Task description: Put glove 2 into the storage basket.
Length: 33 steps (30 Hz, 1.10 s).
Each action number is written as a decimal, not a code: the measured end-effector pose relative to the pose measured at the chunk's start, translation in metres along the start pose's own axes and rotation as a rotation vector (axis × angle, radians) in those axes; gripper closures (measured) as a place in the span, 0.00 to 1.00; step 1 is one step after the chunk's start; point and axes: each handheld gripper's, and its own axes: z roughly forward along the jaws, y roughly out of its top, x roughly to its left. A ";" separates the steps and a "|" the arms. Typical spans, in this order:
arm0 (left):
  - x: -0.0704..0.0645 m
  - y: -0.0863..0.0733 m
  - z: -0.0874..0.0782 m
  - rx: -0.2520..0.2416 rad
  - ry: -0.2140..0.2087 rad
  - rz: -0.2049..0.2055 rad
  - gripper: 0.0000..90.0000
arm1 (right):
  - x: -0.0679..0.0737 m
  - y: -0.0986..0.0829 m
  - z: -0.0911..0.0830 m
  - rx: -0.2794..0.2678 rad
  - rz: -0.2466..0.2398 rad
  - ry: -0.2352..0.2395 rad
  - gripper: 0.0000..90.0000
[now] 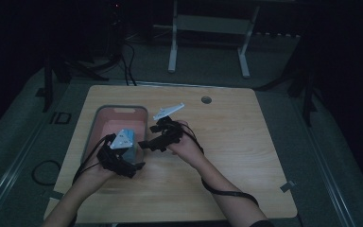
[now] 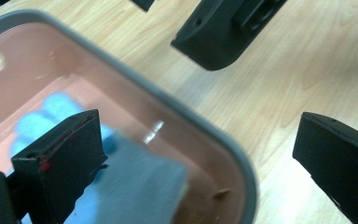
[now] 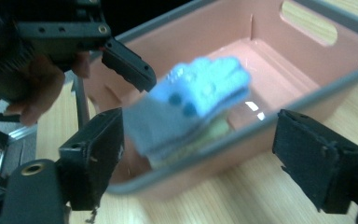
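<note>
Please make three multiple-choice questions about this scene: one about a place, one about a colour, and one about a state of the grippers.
1. Where is the glove?
A. inside the bin
B. on the bare table
C. on the floor

2. What colour is the inside of the bin?
A. green
B. pink
C. black

3. How do the jaws of the right gripper stand?
A. shut on the glove
B. shut on the bin's rim
C. open

Answers:
1 A, the right gripper view shows the blue and grey glove within the bin's walls.
2 B, both gripper views show pink walls under a grey rim.
3 C, its two jaws stand wide apart, with the bin's near wall between them.
</note>
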 end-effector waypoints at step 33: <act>-0.066 0.028 0.058 -0.080 -0.172 0.087 0.02 | -0.030 -0.103 -0.062 0.032 0.029 -0.098 0.17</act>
